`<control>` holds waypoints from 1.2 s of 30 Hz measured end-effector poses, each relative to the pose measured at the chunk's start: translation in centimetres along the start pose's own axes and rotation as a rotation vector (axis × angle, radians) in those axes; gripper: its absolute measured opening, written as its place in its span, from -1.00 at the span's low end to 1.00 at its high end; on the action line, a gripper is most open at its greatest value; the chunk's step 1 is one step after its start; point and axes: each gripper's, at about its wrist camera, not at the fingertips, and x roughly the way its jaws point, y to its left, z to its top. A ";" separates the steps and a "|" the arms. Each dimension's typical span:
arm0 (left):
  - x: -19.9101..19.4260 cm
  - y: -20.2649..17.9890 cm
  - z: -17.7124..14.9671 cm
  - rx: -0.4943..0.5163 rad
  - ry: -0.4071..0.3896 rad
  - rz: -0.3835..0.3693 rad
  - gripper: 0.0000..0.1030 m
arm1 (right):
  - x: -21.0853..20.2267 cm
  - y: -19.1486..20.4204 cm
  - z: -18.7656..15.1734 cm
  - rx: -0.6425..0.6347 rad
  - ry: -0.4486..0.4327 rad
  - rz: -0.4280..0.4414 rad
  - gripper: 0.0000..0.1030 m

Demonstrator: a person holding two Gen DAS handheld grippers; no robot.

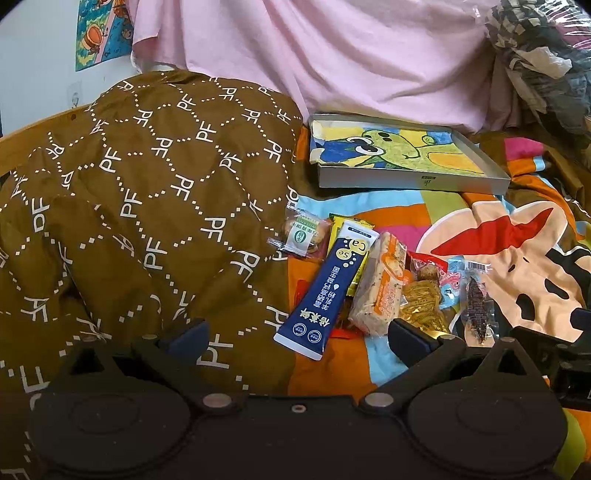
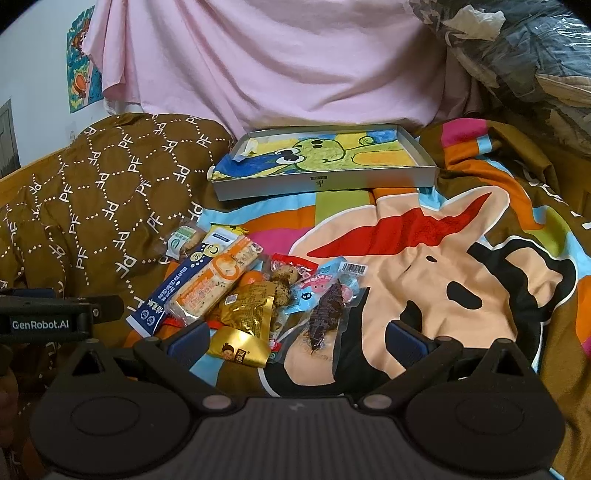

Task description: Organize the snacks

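Both black two-finger grippers, left gripper (image 1: 295, 332) and right gripper (image 2: 297, 334), are hovering wide apart and empty over heaped foil-and-plastic snack packets (image 2: 236, 291), facing the shallow grey cardboard tray (image 2: 325, 182) likely awaiting them.

Brown quilt (image 1: 147, 206) with white PF lettering, pink sheet (image 1: 314, 51) draped behind, cartoon-print bedspread (image 2: 424, 251), cartoon poster (image 1: 99, 33) on white wall, bagged dark bedding (image 2: 517, 55) at right.
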 end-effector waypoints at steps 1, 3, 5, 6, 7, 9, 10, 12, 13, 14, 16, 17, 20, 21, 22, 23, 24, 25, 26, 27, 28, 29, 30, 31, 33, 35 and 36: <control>0.0 0.0 0.0 0.000 0.001 0.000 0.99 | 0.0 0.0 0.0 0.000 0.000 0.000 1.00; 0.0 0.0 0.0 -0.001 0.000 0.000 0.99 | 0.1 0.1 0.1 -0.001 0.004 0.000 1.00; 0.0 0.0 0.0 -0.001 0.001 0.001 0.99 | 0.2 0.1 0.1 -0.001 0.009 0.001 1.00; 0.1 0.1 0.0 -0.001 0.003 0.000 0.99 | 0.2 0.1 0.1 -0.001 0.010 0.001 1.00; 0.1 0.1 0.0 -0.002 0.003 0.000 0.99 | 0.2 0.1 0.1 -0.001 0.011 0.002 1.00; 0.1 0.1 0.0 -0.001 0.002 0.000 0.99 | 0.3 0.1 0.1 -0.003 0.013 0.002 1.00; 0.1 0.1 0.0 -0.001 0.003 0.000 0.99 | 0.3 0.1 0.1 -0.004 0.015 0.003 1.00; 0.1 0.1 -0.1 -0.001 0.004 0.000 0.99 | 0.4 0.2 0.1 -0.003 0.017 0.003 1.00; 0.2 0.2 -0.1 -0.002 0.004 0.000 0.99 | 0.4 0.2 0.1 -0.003 0.017 0.003 1.00; 0.2 0.2 -0.1 -0.002 0.004 -0.001 0.99 | 0.4 0.2 0.2 -0.003 0.018 0.003 1.00; 0.2 0.2 -0.1 -0.003 0.004 -0.001 0.99 | 0.4 0.2 0.2 -0.004 0.019 0.003 1.00; 0.2 0.2 -0.1 -0.004 0.004 0.000 0.99 | 0.5 0.2 0.2 -0.004 0.019 0.004 1.00; 0.4 0.3 0.0 -0.011 0.009 0.003 0.99 | 0.6 0.3 0.2 -0.004 0.020 0.004 1.00; 0.5 0.4 0.1 -0.015 0.012 0.003 0.99 | 0.6 0.2 0.2 -0.004 0.020 0.003 1.00; 0.5 0.4 0.1 -0.017 0.013 0.003 0.99 | 0.6 0.2 0.2 -0.003 0.020 0.003 1.00; 0.6 0.4 0.1 -0.019 0.015 0.004 0.99 | 0.6 0.3 0.2 -0.003 0.020 0.002 1.00; 0.7 0.4 0.2 -0.021 0.018 0.004 0.99 | 0.6 0.3 0.2 -0.003 0.021 0.002 1.00; 0.7 0.4 0.2 -0.025 0.019 0.003 0.99 | 0.7 0.3 0.2 -0.003 0.022 0.002 1.00; 0.7 0.5 0.3 -0.028 0.020 0.002 0.99 | 0.8 0.4 0.2 -0.005 0.024 0.002 1.00; 0.8 0.5 0.4 -0.033 0.021 0.001 0.99 | 0.9 0.4 0.2 -0.005 0.025 0.002 1.00; 0.9 0.5 0.4 -0.036 0.022 0.000 0.99 | 0.9 0.5 0.2 -0.006 0.025 0.003 1.00; 0.9 0.6 0.5 -0.039 0.024 0.000 0.99 | 1.0 0.5 0.2 -0.007 0.025 0.003 1.00; 1.0 0.6 0.6 -0.042 0.026 0.000 0.99 | 1.1 0.5 0.3 -0.008 0.025 0.002 1.00; 1.1 0.6 0.7 -0.044 0.026 0.000 0.99 | 1.1 0.5 0.3 -0.009 0.025 0.002 1.00; 1.4 0.7 0.9 -0.042 0.029 0.004 0.99 | 1.2 0.6 0.4 -0.010 0.023 0.001 1.00; 1.6 0.8 1.0 -0.041 0.032 0.008 0.99 | 1.3 0.6 0.5 -0.015 0.016 -0.001 1.00; 1.7 0.8 1.1 -0.042 0.030 0.010 0.99 | 1.4 0.7 0.6 -0.017 0.011 -0.002 1.00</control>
